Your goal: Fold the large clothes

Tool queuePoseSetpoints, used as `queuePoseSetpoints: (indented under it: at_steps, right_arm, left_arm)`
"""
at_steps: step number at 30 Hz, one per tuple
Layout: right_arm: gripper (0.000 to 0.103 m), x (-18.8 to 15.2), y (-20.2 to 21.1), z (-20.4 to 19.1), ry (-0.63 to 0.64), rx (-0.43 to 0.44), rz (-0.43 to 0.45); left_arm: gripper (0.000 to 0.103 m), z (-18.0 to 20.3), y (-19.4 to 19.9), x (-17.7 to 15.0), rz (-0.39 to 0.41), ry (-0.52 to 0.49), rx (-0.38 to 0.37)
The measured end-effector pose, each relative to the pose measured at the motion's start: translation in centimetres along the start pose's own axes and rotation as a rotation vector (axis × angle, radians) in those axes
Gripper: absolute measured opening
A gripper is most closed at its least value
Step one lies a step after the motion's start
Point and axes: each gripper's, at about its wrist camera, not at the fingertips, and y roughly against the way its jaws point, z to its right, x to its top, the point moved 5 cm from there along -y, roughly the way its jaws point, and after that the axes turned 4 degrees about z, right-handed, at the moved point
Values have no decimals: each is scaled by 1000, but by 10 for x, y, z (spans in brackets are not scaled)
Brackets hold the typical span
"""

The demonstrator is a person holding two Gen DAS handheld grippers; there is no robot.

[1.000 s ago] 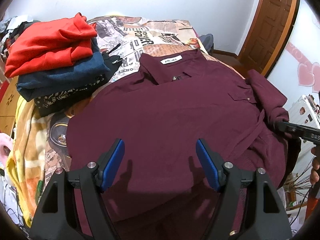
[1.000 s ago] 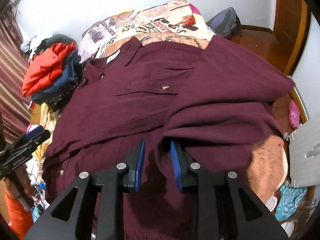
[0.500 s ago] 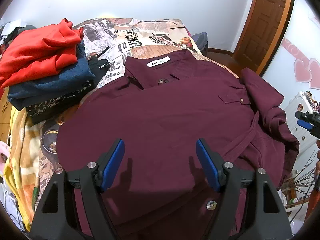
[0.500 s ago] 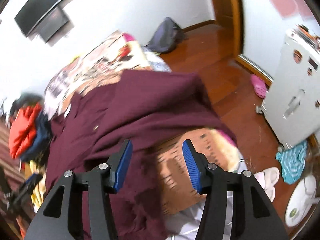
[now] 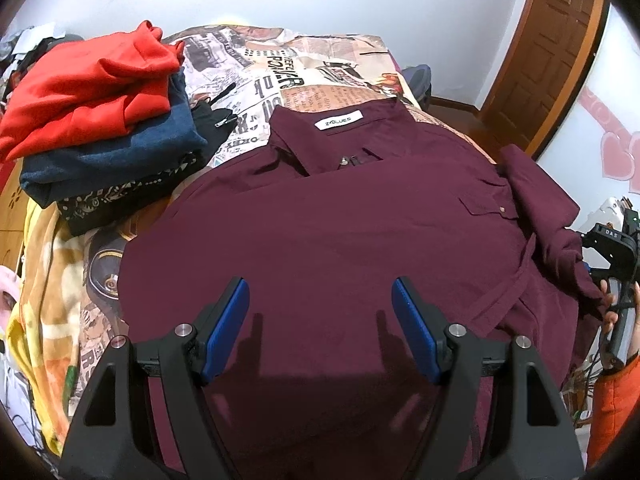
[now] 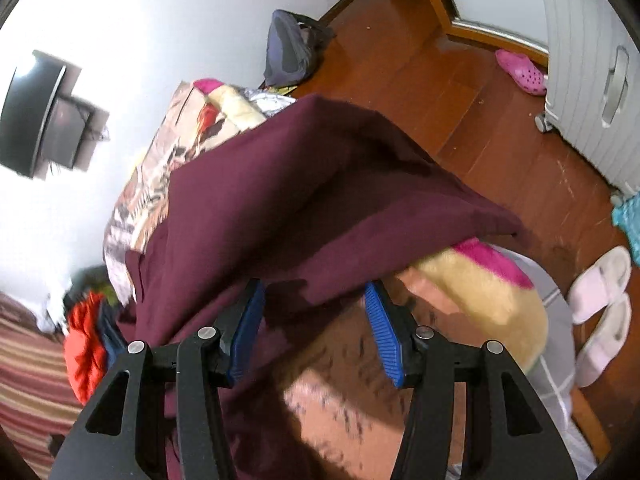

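Your left gripper (image 5: 320, 328) hovers over the maroon shirt (image 5: 340, 240) with its fingers spread wide, gripping nothing; the shirt lies flat on the newsprint-patterned bedspread (image 5: 280, 64), collar away from you, its white neck label (image 5: 338, 121) reading "ZGLUES"; "POWER" shows in the bedspread print; folded clothes (image 5: 100, 120) are stacked to the left; your right gripper (image 6: 314, 320) is also wide open, its fingers straddling the shirt's sleeve edge without clamping it.
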Motion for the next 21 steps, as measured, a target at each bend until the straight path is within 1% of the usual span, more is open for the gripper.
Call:
queuePoseSetpoints:
  at_steps: [3,6,8,9,10,11,12,16,19,21]
  right_arm:
    - [48,9,-9,1,-25,3,0]
    - [48,17,-16,0,17,-42,4]
    - [34,19,-15,-4,62,-66,17]
    - [19,20,-12,-5,84,-78,25]
    - [17,21,-8,-6,109,-85,31]
    - [15,22,0,-11,133,-95,57]
    - [10,24,5,-11,145,-95,79]
    - [8,31,42,-36,206,-51,172]
    - [8,32,76,-72,285,-2,245]
    - [8,31,92,-99,343,51,266]
  left_arm:
    - [73,0,-2,-1,-3,6,1]
    - [73,0,-2,-1,-3,5,1]
    - [73,0,-2,-1,-1,3,5]
    - [73,1,-1,-1,2,1,8]
    - [73,0,-1,-2,5,0,11]
    - [73,0,0,-2,7,0,12]
    - [73,-1,1,-1,8,1,12]
    - [73,-5,4,-1,17,10,7]
    - [73,-8,10,-1,32,9,5]
    - [73,-10,15,-2,43,10,4]
